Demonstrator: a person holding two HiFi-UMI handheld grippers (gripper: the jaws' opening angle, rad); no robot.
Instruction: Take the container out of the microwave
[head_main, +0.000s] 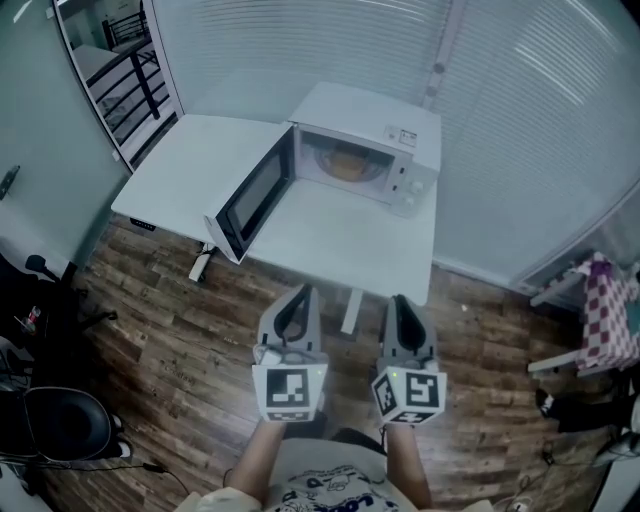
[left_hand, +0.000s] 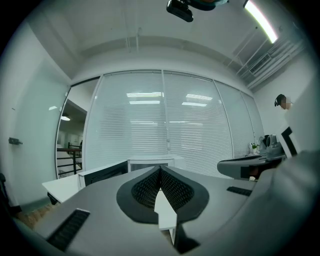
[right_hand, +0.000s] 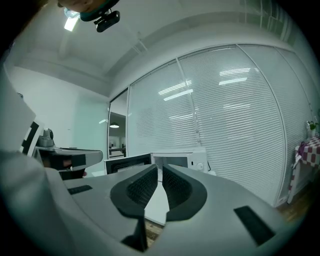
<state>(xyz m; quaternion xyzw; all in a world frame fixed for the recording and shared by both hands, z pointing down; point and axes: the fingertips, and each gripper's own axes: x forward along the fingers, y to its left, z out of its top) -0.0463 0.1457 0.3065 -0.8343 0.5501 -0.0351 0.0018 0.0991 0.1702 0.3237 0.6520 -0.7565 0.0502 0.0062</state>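
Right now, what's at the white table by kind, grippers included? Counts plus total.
Microwave: 1
Container, inside it: 1
White table: 1
Grippers: 2 (left gripper, right gripper)
Total: 5

Hand-held gripper (left_hand: 160, 168) jaws apparently together.

The left claw (head_main: 300, 292) and the right claw (head_main: 400, 300) look alike: smooth grey shells whose two jaws taper to a point. The jaws are lined with black pads (left_hand: 145, 190) of fine ribbed texture, and black rectangular slots (left_hand: 70, 227) are set into the grey further back. Behind each sits a white cube printed with black square markers, the left cube (head_main: 290, 392) and the right cube (head_main: 410, 393) – the latter shows a small green light. The person wears a pale shirt (head_main: 320, 492) with dark print.
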